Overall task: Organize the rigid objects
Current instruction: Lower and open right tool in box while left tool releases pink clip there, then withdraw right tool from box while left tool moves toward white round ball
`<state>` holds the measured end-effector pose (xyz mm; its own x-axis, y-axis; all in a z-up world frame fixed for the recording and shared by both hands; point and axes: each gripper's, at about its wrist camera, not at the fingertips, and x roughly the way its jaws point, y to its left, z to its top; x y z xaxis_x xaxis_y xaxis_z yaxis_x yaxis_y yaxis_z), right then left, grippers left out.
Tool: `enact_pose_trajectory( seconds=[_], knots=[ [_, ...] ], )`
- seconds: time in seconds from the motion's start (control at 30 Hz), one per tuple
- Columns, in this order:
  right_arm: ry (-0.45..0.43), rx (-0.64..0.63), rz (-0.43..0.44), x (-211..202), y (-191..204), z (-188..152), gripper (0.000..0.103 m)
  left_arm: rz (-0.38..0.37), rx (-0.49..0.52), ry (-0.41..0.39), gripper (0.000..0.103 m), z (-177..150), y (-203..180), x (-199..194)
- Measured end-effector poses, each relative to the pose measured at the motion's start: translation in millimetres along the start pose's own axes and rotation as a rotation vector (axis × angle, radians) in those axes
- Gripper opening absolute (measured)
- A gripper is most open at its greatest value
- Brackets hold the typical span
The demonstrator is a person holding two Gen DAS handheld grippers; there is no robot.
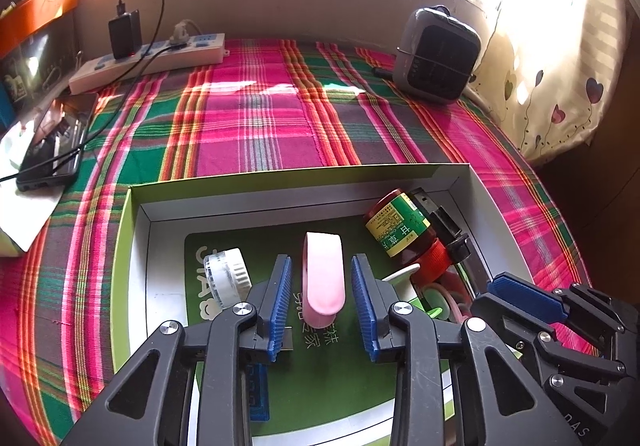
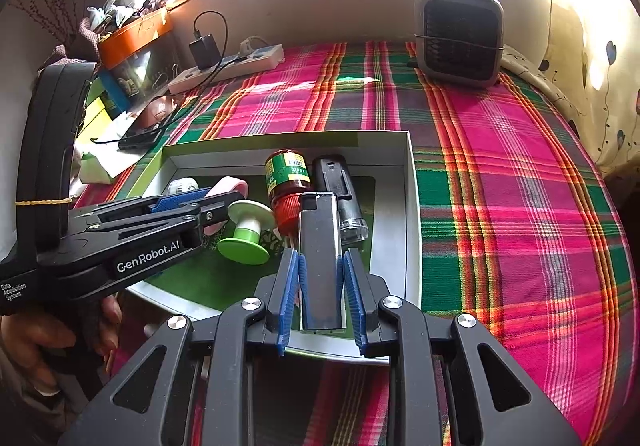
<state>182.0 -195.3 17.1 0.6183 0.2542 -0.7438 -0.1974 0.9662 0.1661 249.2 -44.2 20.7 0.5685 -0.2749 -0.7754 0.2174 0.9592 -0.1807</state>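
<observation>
Inside the box [image 1: 460,182], pink case [image 1: 323,278] lies lengthwise between released left claw [image 1: 322,302] — right claw [image 2: 320,298] clenched on lighter [image 2: 320,258].

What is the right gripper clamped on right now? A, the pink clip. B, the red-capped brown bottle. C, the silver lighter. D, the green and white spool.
C: in the right wrist view the right gripper has its blue pads pressed against both sides of the silver lighter, while the pink clip lies loose in the box between the left gripper's open jaws.

Plaid bed [image 1: 256,126] w/ box [image 1: 132,246], fan [image 1: 438,56], phone [image 1: 52,142]
</observation>
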Motion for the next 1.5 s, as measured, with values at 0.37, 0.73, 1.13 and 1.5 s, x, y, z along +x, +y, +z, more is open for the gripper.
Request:
enact_pose_trajectory(
  seconds=[0.37,0.73,1.13,1.5],
  knots=[
    [-0.017,0.018,-0.008,-8,0,0,0.035,-0.009,-0.012,-0.020,0.037,-4,1,-14],
    [-0.033,0.028,-0.023,-18,3,-2,0.036,-0.012,-0.012,-0.042,0.038,-11,1,-31],
    [-0.063,0.030,-0.026,-36,10,-10,0.041,-0.003,0.003,-0.074,0.038,-26,1,-62],
    [-0.067,0.034,-0.019,-50,14,-29,0.042,-0.027,-0.051,-0.107,0.039,-57,17,-94]
  ],
)
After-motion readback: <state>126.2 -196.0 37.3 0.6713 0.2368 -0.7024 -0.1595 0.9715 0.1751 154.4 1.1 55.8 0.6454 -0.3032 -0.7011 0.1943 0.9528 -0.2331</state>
